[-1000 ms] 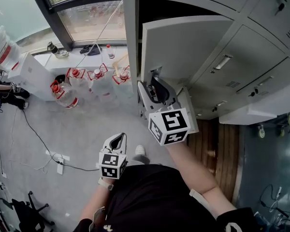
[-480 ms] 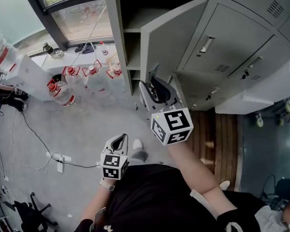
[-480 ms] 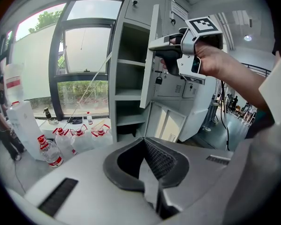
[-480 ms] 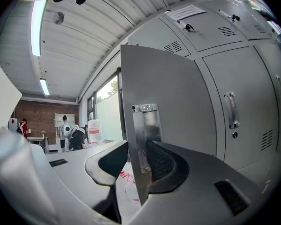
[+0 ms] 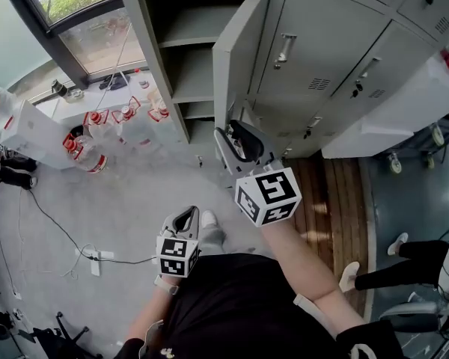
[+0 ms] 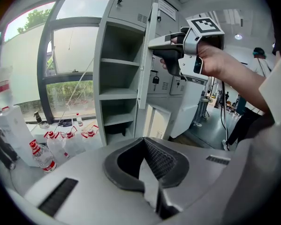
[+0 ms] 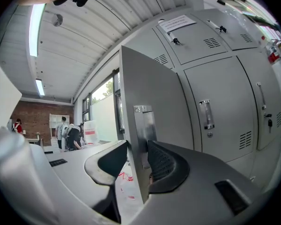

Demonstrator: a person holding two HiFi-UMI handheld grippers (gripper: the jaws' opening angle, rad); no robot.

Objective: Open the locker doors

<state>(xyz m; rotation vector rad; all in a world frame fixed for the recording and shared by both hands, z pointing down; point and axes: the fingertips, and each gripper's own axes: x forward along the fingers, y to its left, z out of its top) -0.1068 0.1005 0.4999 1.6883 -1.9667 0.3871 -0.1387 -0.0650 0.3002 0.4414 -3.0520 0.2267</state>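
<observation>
Here, locker door (image 5: 239, 51) upright, swung outward; right tool (image 5: 238, 134) grips its edge, jaws just widening; left tool (image 5: 185, 215) clenched empty

Bright daylight from the window (image 6: 68, 46), edges fisheye-warped.

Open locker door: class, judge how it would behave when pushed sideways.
The open locker door looks like thin flat sheet metal, so it is probably stiff yet fairly light. Hinged to the locker, it should swing rather than slide. Its smooth painted face may be slippery.
</observation>
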